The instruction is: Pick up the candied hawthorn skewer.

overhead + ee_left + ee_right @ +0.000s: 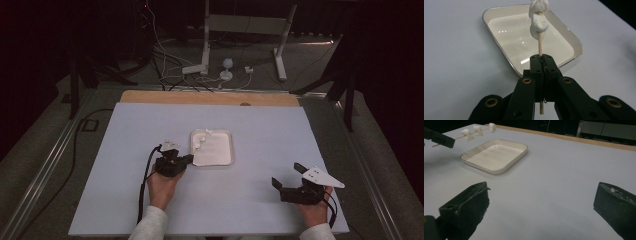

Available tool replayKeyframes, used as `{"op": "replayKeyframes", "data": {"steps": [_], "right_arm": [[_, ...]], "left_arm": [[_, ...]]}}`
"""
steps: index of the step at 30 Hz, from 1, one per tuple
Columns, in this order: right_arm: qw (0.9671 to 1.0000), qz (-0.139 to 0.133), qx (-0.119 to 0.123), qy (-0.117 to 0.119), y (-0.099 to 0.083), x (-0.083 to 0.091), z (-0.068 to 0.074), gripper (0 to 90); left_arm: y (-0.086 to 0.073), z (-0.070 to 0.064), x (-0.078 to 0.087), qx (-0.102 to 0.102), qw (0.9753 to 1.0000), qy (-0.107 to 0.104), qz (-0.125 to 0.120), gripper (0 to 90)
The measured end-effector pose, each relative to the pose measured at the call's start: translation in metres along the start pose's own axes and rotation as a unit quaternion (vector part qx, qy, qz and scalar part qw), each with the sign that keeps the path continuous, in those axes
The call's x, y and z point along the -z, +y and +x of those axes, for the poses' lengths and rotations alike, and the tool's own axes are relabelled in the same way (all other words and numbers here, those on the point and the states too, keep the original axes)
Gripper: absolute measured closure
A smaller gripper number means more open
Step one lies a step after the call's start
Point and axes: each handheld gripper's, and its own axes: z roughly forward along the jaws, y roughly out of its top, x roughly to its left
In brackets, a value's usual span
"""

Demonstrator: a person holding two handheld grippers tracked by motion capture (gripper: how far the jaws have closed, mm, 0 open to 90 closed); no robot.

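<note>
While clamped, skewer [540,47] points straight past tray [499,52] (marshmallows [538,23] foremost).

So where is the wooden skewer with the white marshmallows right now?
The wooden skewer of white marshmallows is clamped in the left gripper, held above the left part of the shallow white rectangular tray near the table's middle.

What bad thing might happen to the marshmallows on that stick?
The left gripper pinches only the bottom end of the thin skewer, so it might tilt or slip. The marshmallows hang above the tray; one could slide off and drop. The right gripper sits open and far away, so it probably couldn't catch anything.
</note>
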Motion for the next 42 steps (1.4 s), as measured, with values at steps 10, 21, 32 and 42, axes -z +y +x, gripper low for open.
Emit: {"op": "replayKeyframes", "data": {"steps": [10, 21, 32, 42], "right_arm": [[0.9994, -0.01, -0.03, 0.015, 0.007, 0.001, -0.004, 0.0], [0.9992, -0.011, -0.015, 0.035, 0.039, -0.008, 0.006, 0.0], [0.9972, -0.008, -0.029, 0.069, 0.068, -0.03, 0.012, 0.0], [0.9957, -0.021, -0.041, 0.08, 0.091, -0.047, 0.024, 0.0]], "left_arm": [[-0.011, 0.01, 0.019, -0.01, 0.9998, -0.006, -0.018, 89.6], [-0.015, 0.007, 0.03, -0.021, 0.9989, -0.021, -0.036, 89.6], [-0.016, 0.009, 0.034, -0.024, 0.9979, -0.034, -0.049, 89.5], [-0.015, 0.008, 0.038, -0.031, 0.9964, -0.044, -0.065, 89.5]]}}
